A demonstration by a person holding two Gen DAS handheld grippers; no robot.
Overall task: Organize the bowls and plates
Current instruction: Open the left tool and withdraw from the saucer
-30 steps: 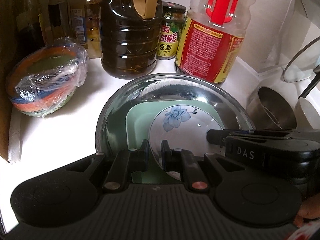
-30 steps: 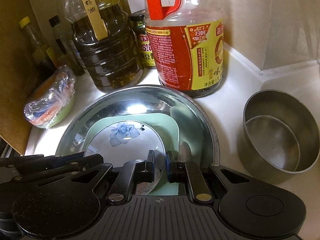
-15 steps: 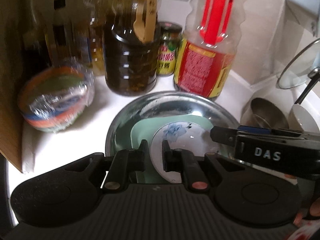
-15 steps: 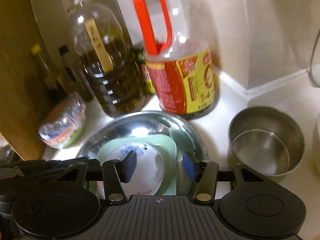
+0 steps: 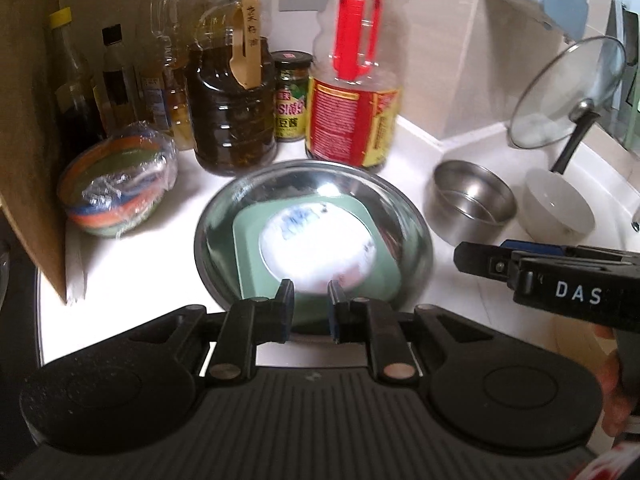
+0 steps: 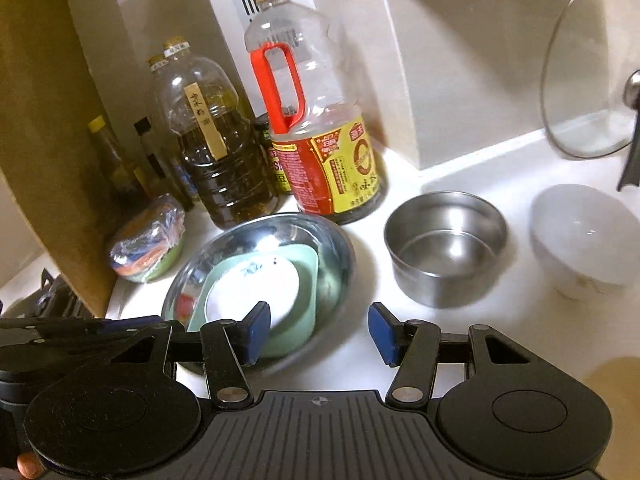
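Note:
A wide steel basin [image 5: 224, 216] [image 6: 340, 248] sits on the white counter. In it lies a green square plate [image 5: 248, 256] [image 6: 308, 260] with a white flowered plate [image 5: 316, 244] [image 6: 256, 284] on top. My left gripper [image 5: 310, 308] hangs above the basin's near edge, its jaws a narrow gap apart and holding nothing. My right gripper [image 6: 318, 330] is wide open and empty, above the basin's near right rim. A small steel bowl [image 5: 472, 200] [image 6: 444, 244] and a white bowl [image 5: 558, 208] [image 6: 584, 240] stand to the right.
Oil and sauce bottles [image 5: 230, 104] [image 6: 320, 132] stand behind the basin. Wrapped coloured bowls [image 5: 116, 184] [image 6: 148, 248] sit at the left by a wooden panel [image 6: 44, 140]. A glass lid [image 5: 568, 92] [image 6: 588, 80] leans at the back right.
Both grippers pulled back and up from the stacked plates. The right gripper went from nearly shut to wide open. The left jaws parted slightly.

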